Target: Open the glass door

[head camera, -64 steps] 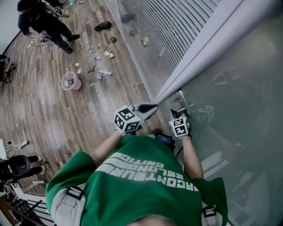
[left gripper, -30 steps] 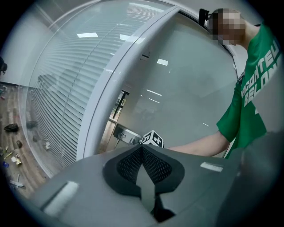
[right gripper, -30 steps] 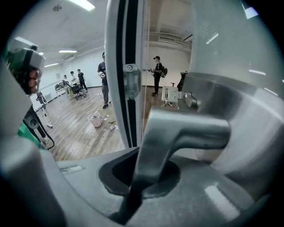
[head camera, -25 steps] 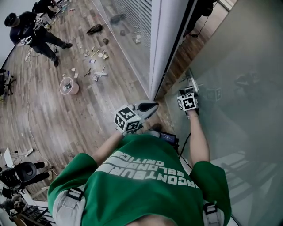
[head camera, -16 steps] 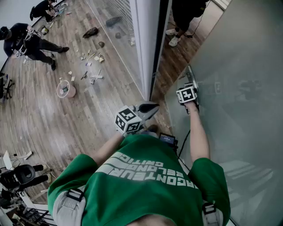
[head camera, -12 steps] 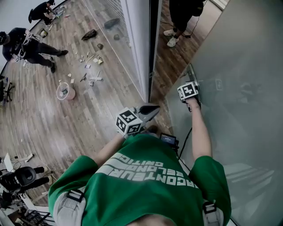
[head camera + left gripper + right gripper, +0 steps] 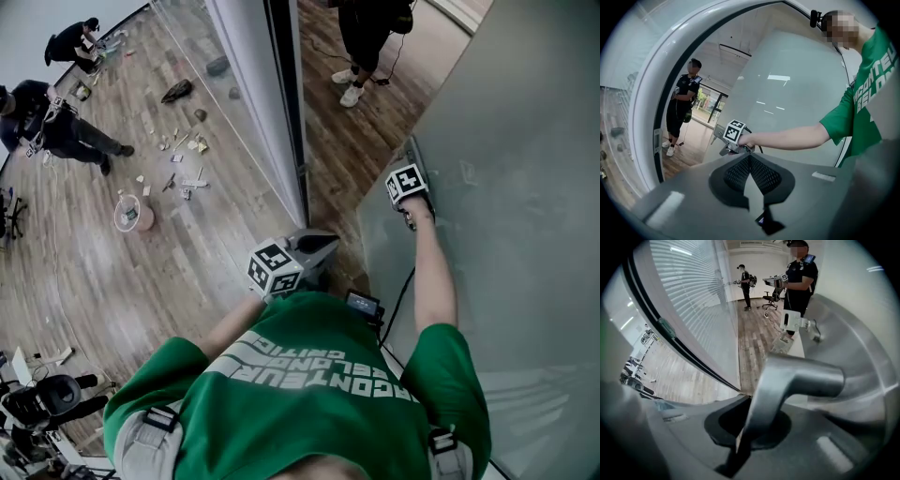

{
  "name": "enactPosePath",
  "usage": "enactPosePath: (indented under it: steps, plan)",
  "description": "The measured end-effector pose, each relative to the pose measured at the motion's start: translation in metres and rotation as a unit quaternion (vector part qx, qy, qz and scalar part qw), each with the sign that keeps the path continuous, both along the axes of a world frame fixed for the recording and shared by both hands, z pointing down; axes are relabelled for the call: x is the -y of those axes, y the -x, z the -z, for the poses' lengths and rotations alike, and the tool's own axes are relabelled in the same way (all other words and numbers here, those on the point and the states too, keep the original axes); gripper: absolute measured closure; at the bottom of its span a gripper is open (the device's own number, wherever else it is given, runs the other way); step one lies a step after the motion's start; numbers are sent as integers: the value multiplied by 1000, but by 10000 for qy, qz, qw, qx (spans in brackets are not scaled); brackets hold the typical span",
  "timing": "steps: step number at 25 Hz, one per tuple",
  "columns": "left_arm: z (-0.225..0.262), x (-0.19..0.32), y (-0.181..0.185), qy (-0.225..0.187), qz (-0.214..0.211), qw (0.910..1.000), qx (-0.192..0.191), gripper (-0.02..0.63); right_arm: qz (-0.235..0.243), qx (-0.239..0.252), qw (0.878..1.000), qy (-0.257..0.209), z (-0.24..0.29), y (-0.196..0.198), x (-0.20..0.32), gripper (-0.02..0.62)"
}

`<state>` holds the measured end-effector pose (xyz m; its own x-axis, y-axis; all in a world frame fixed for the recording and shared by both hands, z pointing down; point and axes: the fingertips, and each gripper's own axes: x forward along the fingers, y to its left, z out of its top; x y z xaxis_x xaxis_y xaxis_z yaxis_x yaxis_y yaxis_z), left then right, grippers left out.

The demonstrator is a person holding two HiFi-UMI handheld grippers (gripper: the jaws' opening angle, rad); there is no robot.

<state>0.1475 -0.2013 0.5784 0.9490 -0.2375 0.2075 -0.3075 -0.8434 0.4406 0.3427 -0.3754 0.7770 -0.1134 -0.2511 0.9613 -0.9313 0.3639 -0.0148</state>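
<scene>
so the right gripper (image 7: 411, 169) is clamped down hard on the metal lever handle (image 7: 797, 380) of the frosted glass door (image 7: 525, 169), jaws squeezed on the lever's neck, with the bar running off to the right just past the fingertips. The pane sits right behind that gripper and stands swung away from the white door frame (image 7: 255, 103), which is well off to the gripper's left, with a strip of wood floor (image 7: 347, 141) showing in the gap between. A person in black (image 7: 367, 33) stands in that gap, beyond the gripper. The left gripper (image 7: 322, 247) hangs close to the green shirt (image 7: 309, 394), jaws pinched together with nothing in them, tips aimed at the opening, the right gripper ahead of it and apart. Far off to its left there's a pink bucket (image 7: 133, 216) among scattered bits on the floor
</scene>
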Motion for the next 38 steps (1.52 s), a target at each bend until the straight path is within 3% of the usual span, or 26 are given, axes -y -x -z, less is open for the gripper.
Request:
enactPosePath:
  steps: [20, 38]
  plan:
    - [-13, 61, -101, -3, -739, 9972, -72, 589, -977, -21, 9952, 13, -11, -140, 13, 603]
    - [4, 111, -196, 68, -1346, 9907, -164, 589, -1724, 29, 9850, 34, 2, -257, 15, 603]
